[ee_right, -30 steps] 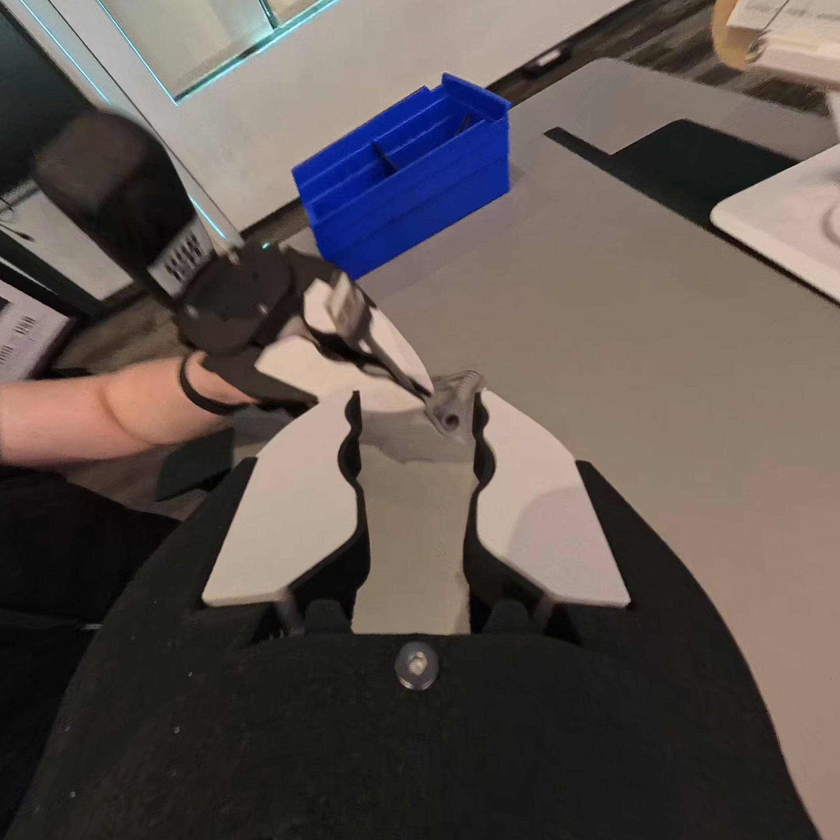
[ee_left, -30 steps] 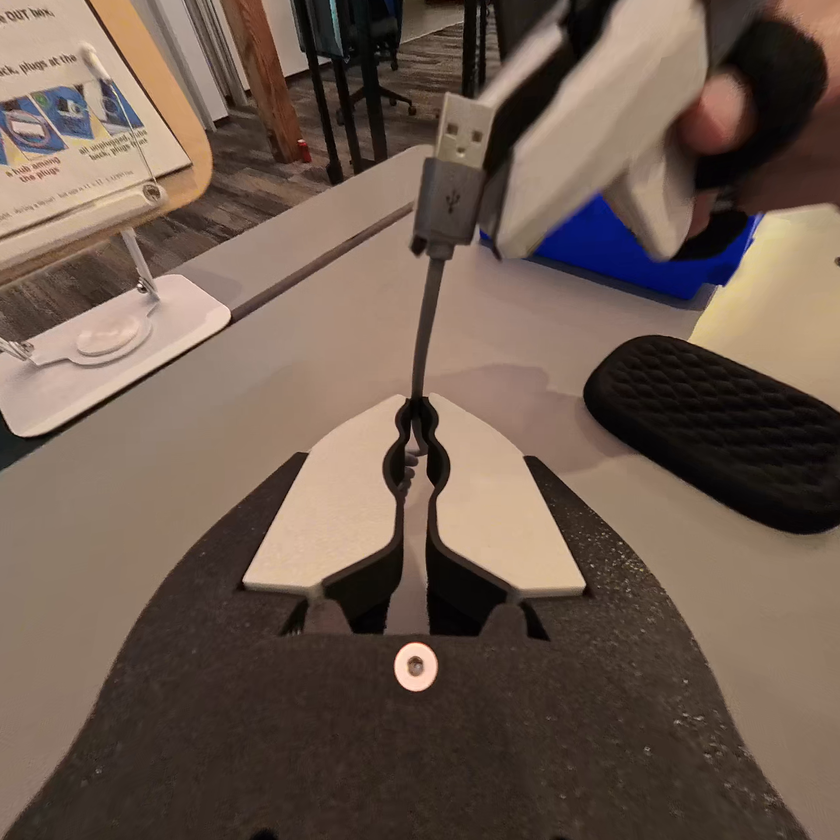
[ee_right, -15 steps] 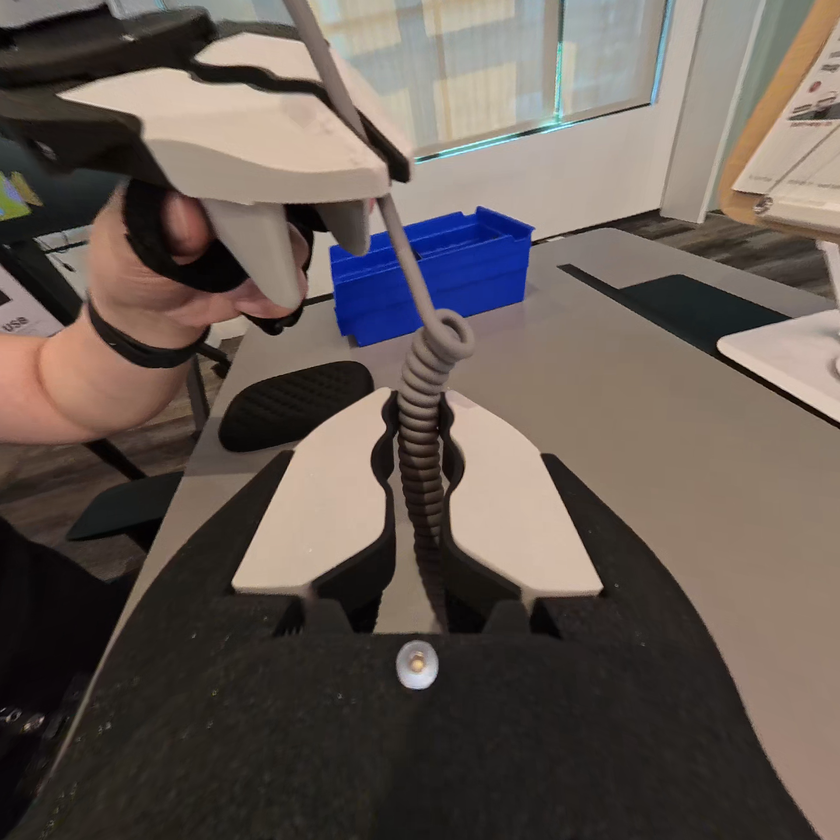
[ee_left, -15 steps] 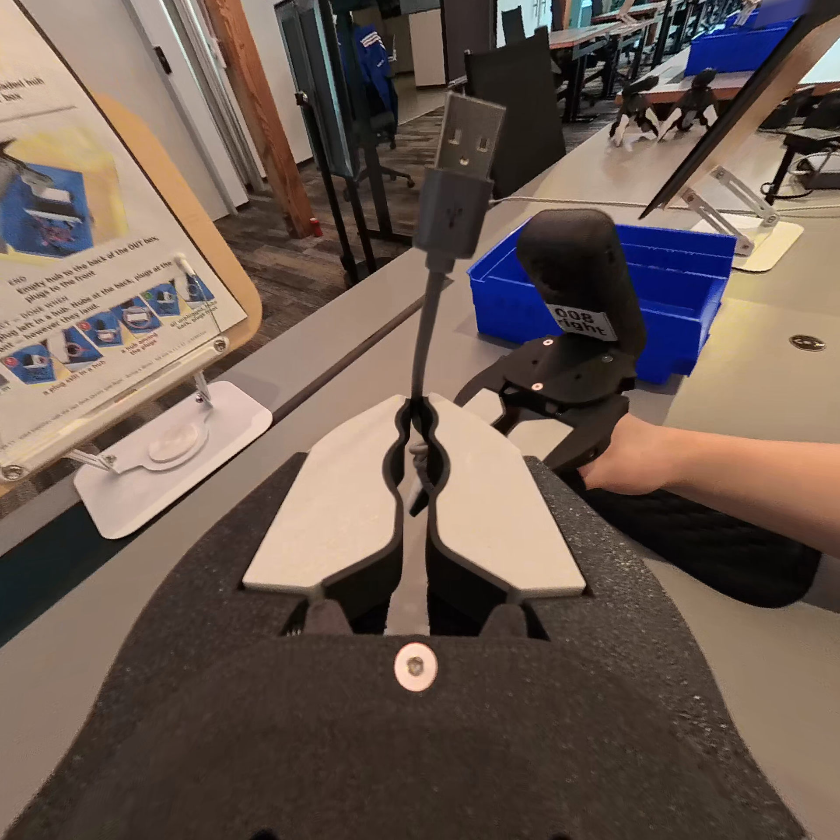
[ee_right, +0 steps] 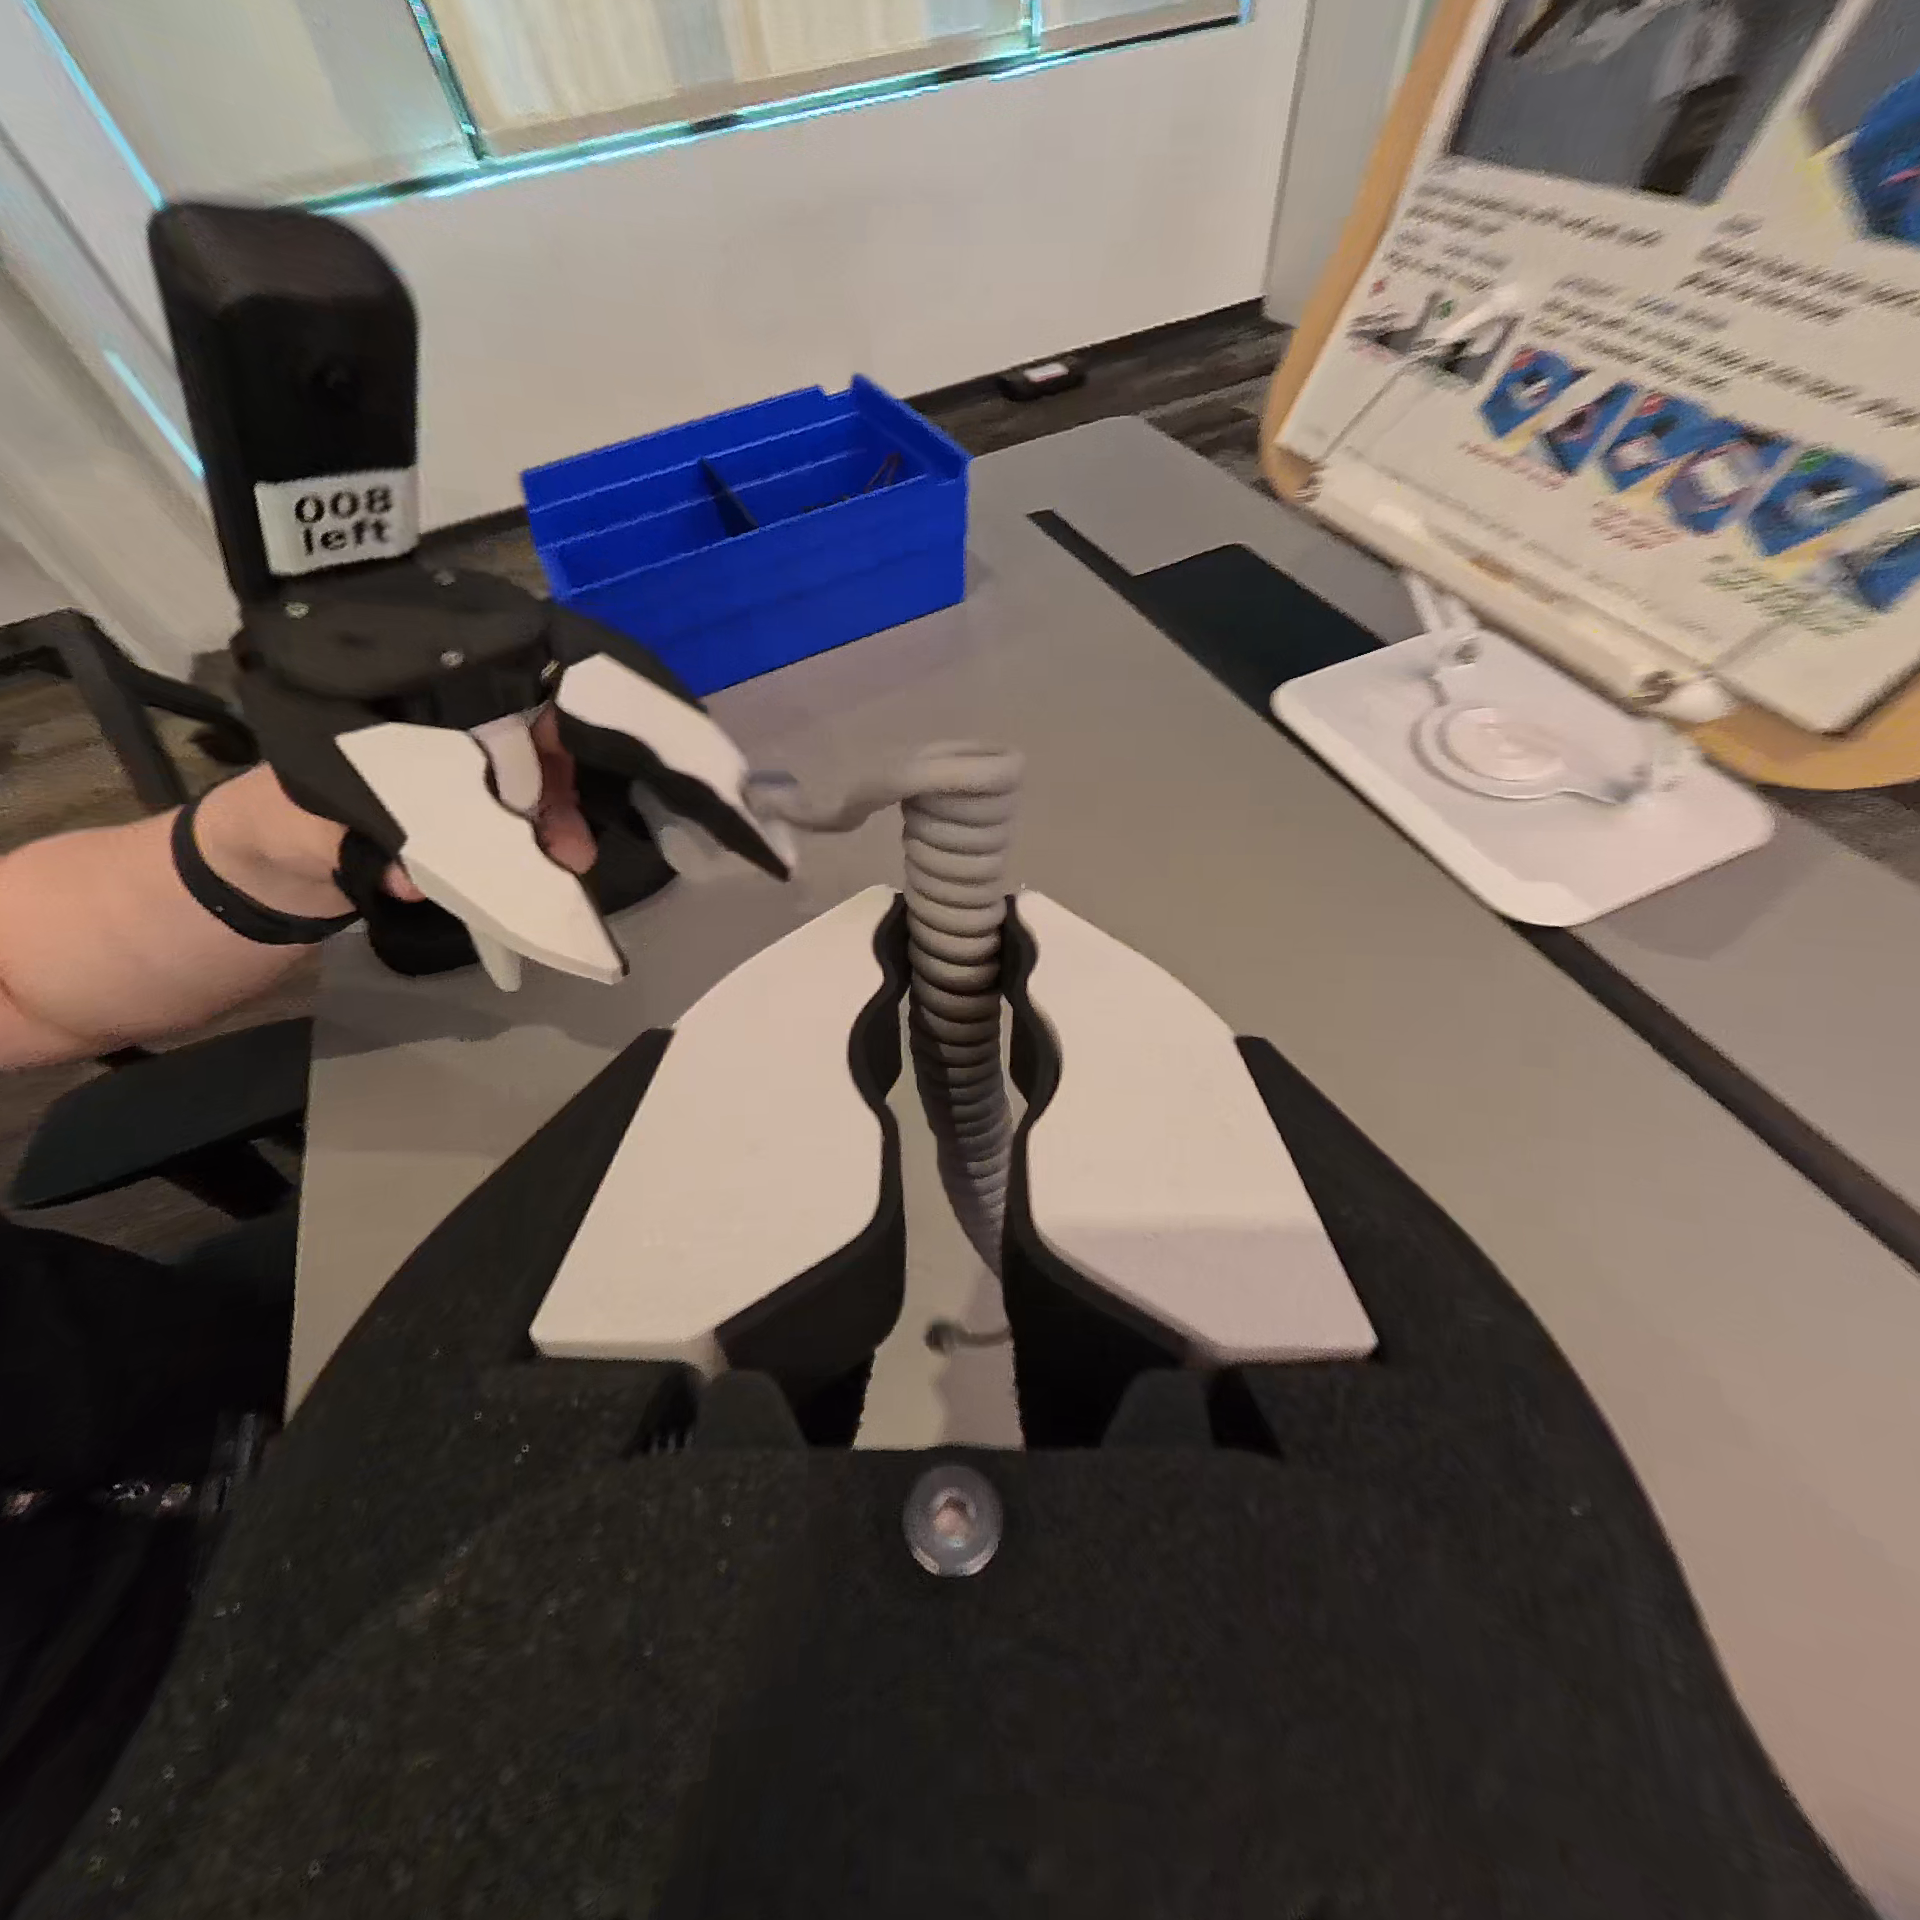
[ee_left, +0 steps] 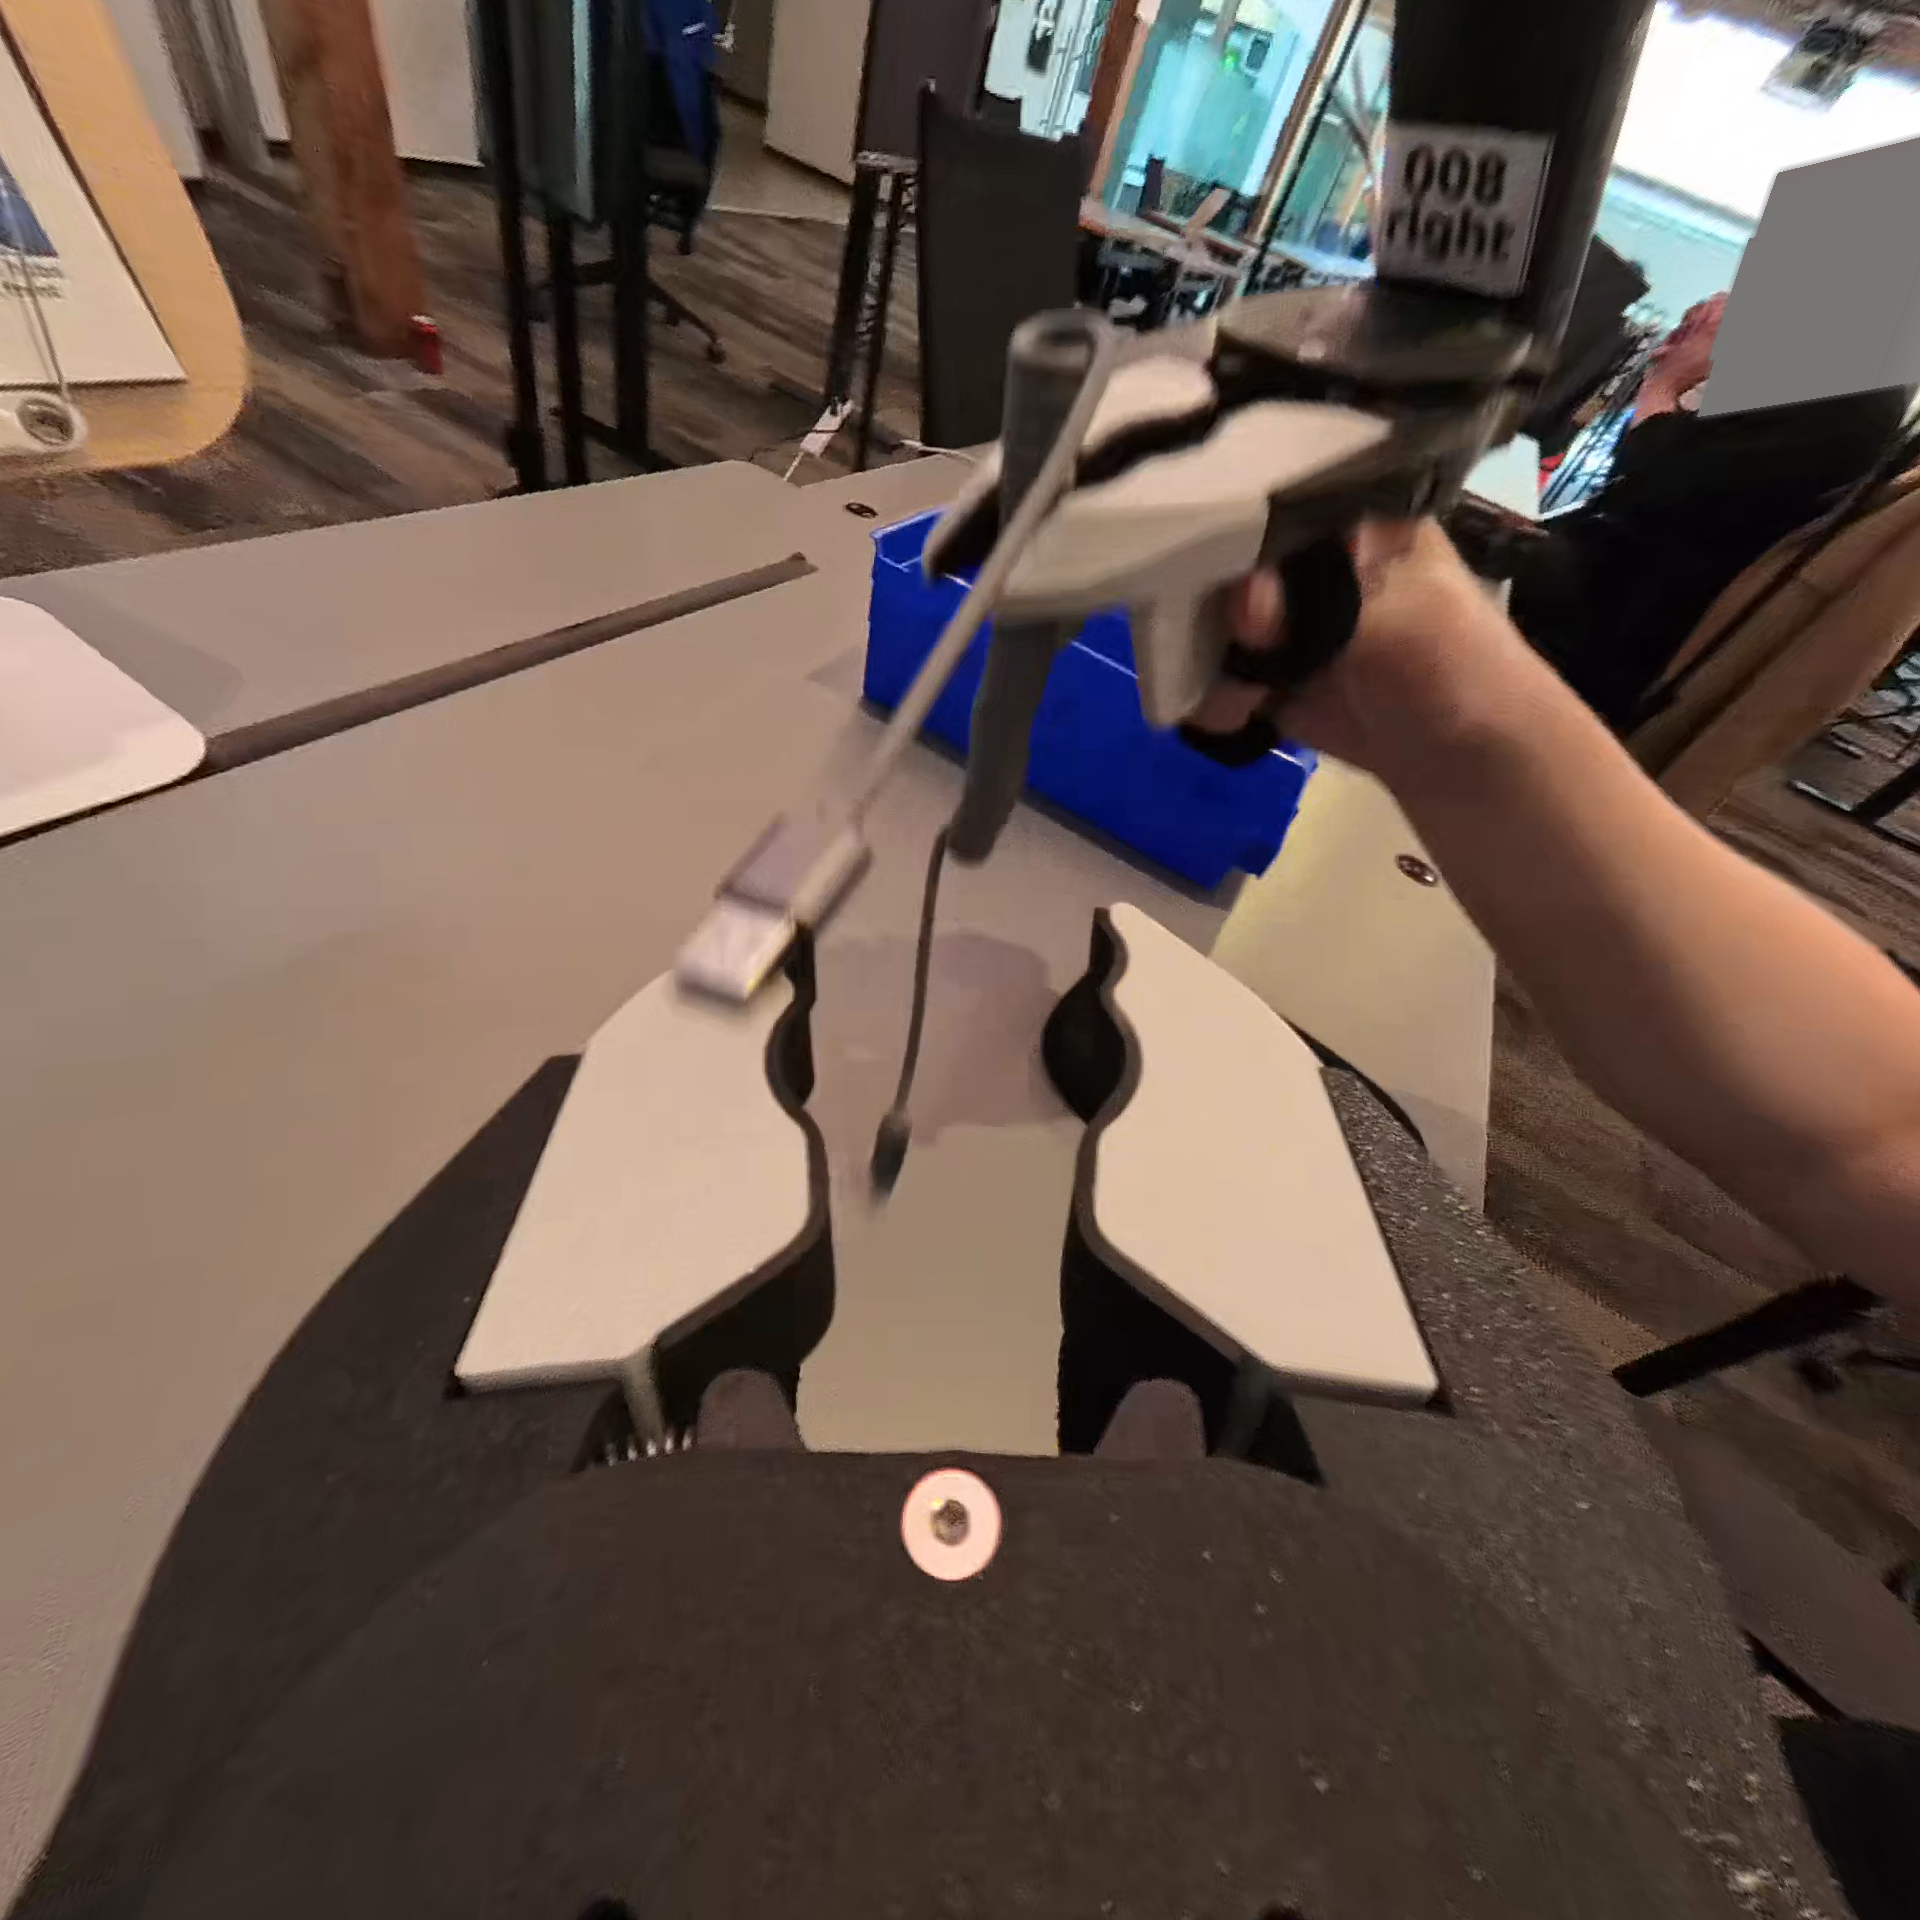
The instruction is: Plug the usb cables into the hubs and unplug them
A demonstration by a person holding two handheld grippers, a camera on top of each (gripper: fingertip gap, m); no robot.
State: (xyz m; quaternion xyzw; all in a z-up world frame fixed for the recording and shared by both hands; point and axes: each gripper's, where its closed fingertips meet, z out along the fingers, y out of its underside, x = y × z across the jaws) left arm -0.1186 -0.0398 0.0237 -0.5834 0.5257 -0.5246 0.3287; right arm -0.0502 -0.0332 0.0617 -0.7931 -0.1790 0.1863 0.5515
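Note:
A grey coiled USB cable [ee_right: 956, 997] is pinched between my right gripper's [ee_right: 954, 904] pads, with its coil standing up between them. In the left wrist view the right gripper [ee_left: 971, 535] holds the coil [ee_left: 1013, 623] above the grey table [ee_left: 364, 935]. The cable's USB plug [ee_left: 764, 914] hangs blurred just past my left fingertip. The thin other end [ee_left: 904, 1060] dangles between my left jaws without touching them. My left gripper [ee_left: 945, 945] is wide open and empty. It also shows in the right wrist view [ee_right: 696, 914], to the left of the coil.
A blue divided bin [ee_right: 748, 561] stands at the table's far side, also seen in the left wrist view [ee_left: 1122, 727]. An instruction board on a white stand [ee_right: 1507, 769] is at the right. A person's forearm [ee_left: 1610, 883] reaches in from the right. The left gripper's tips are roughly 8 centimeters from the right gripper's.
My left gripper opened and let go of the thin cable. The plug end, which stood upright above it, swung down. The right gripper keeps its hold on the coil.

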